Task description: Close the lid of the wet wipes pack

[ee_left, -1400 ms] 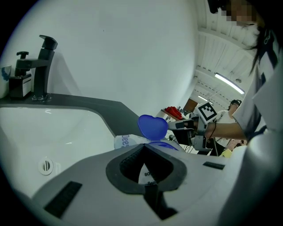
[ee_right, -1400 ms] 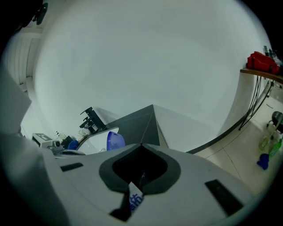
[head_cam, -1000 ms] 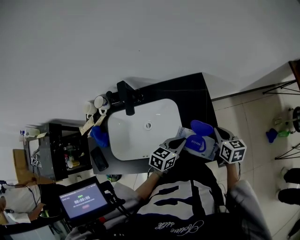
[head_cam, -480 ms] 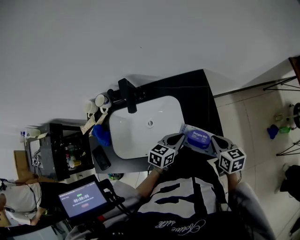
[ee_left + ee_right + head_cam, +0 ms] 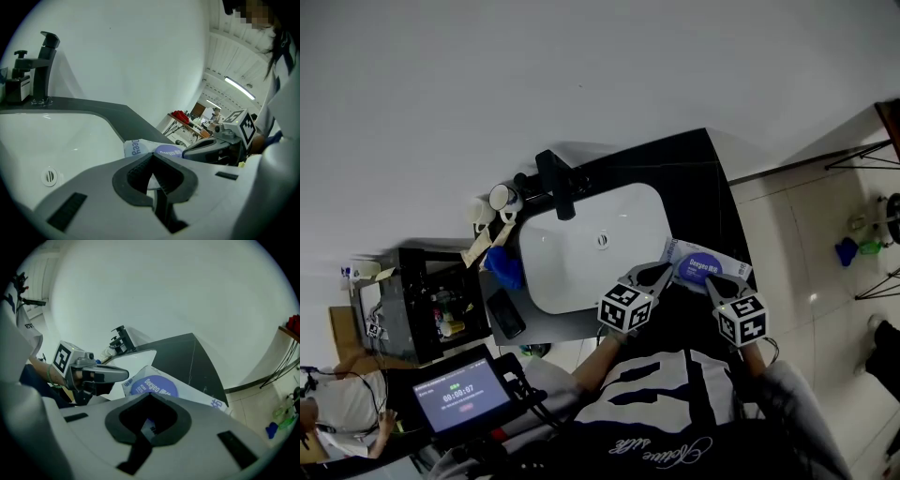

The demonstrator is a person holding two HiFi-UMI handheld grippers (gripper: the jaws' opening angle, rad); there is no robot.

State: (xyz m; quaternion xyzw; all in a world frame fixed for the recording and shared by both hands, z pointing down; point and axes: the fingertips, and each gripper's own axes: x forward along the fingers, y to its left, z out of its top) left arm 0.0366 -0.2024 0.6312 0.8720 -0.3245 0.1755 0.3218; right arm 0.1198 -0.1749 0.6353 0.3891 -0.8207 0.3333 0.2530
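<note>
Wet wipes pack lid down beside sink, left claw, right claw both pinched closed

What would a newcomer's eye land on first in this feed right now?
Likely the white wet wipes pack with its round blue lid lying flat, on the dark countertop just right of the white sink basin. Next come the left gripper and right gripper, jaws together, both at the pack, each carrying a black-and-white marker cube.
</note>
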